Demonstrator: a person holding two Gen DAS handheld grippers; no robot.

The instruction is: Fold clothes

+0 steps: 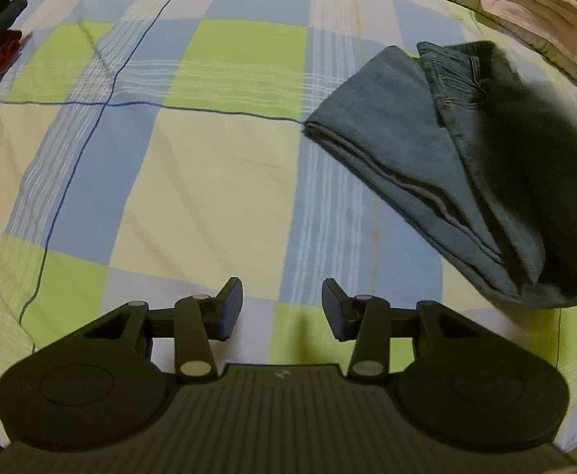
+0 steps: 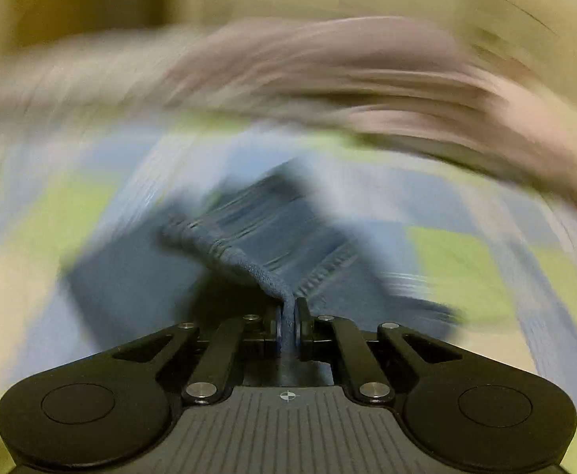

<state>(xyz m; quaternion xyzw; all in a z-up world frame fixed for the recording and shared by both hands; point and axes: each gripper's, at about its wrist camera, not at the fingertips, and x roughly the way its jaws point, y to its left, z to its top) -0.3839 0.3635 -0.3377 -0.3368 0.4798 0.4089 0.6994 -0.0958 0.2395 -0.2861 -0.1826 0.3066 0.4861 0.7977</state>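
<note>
free: checked bedspread (image 1: 193, 150) left | obstacle: folded jeans (image 1: 426, 158) right

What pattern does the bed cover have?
Checked blocks of green, blue and cream on the bed cover, clearest in the left wrist view.

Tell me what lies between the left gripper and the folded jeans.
Nothing: the left wrist view shows only bare checked bedsheet between the left gripper and the jeans.

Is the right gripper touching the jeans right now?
Touching. The right wrist view shows the right gripper with its jaws closed on a bunched edge of the jeans, denim pinched between the pads.
</note>
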